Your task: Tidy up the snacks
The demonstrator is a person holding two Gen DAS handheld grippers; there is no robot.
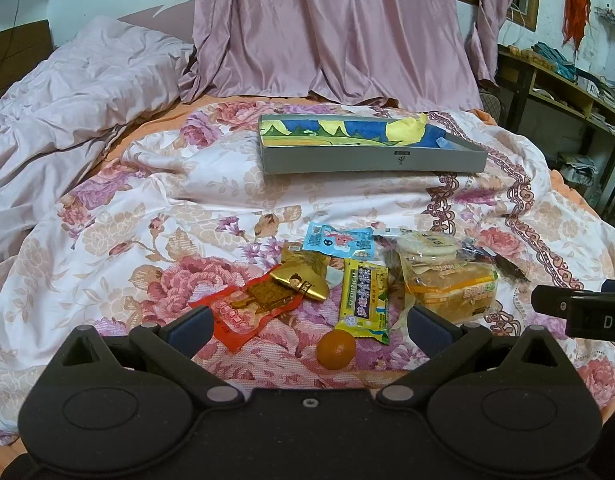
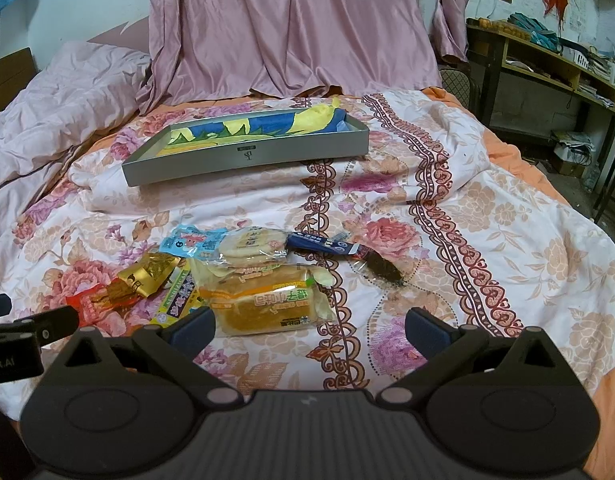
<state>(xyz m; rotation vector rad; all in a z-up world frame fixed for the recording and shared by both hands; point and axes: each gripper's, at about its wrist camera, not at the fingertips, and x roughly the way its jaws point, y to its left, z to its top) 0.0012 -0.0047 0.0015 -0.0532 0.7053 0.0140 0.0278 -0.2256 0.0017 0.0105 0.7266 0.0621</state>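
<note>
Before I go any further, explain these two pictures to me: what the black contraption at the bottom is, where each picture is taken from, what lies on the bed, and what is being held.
The black contraption is a hand-held gripper with two blue-padded fingers; a person carries one in each hand. Each picture comes from a camera on one gripper, looking forward along its fingers. One shows the left gripper, the other the right gripper. Both are open and hold nothing.

On the floral quilt lies a pile of snacks: a red packet, a yellow-green packet, a small orange fruit, a wrapped loaf of bread, and a dark blue sachet. Behind them sits a shallow grey box with a painted lining.
</note>
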